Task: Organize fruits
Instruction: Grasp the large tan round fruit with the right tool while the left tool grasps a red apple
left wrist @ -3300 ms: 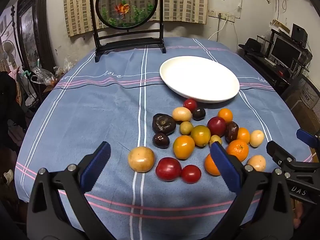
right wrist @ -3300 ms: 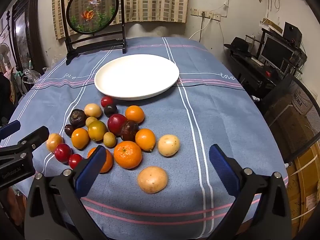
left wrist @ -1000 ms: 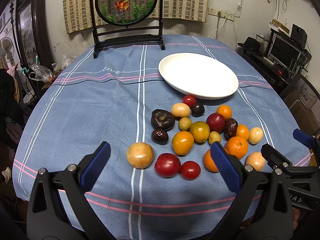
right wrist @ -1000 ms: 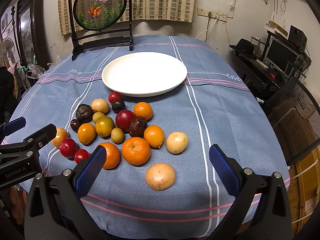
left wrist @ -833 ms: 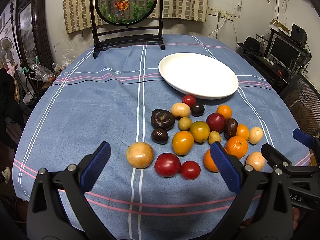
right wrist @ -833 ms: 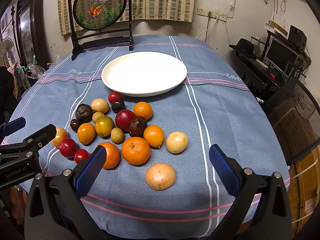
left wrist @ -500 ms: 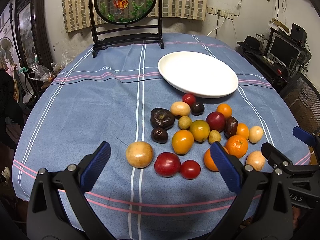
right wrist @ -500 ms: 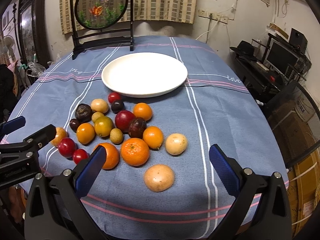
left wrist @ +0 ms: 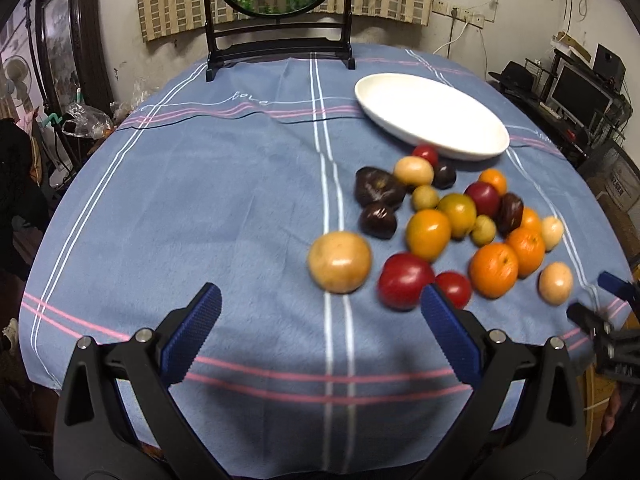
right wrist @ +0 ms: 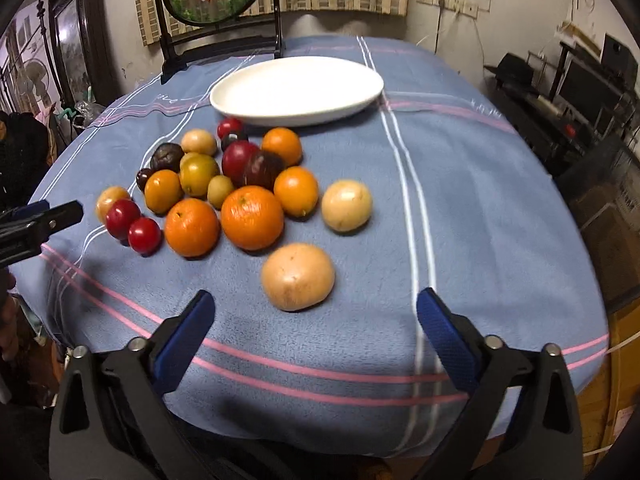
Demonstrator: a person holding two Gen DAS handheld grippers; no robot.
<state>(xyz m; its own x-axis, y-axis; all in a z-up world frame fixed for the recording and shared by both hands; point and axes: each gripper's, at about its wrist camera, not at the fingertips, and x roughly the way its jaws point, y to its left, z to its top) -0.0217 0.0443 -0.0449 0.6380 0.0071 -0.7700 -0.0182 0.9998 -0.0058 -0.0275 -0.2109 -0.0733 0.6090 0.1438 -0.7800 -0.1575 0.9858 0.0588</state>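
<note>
Several fruits lie in a cluster on the blue tablecloth: oranges (right wrist: 252, 217), red tomatoes (left wrist: 405, 286), dark plums (left wrist: 378, 190) and tan round fruits (right wrist: 298, 277). An empty white plate (right wrist: 298, 90) stands behind them; it also shows in the left wrist view (left wrist: 430, 114). My left gripper (left wrist: 320, 328) is open and empty, low over the cloth just in front of a tan fruit (left wrist: 340, 262). My right gripper (right wrist: 314, 326) is open and empty, just in front of the nearest tan fruit.
A round fish-picture screen on a black stand (left wrist: 276, 44) stands at the table's far edge. A desk with monitors (right wrist: 592, 80) stands to the right of the table. The table's front edge is right under both grippers.
Both grippers have moved forward and down toward the fruits. The left one has swung left, so the fruits now sit right of its centre. No fruit has moved.
</note>
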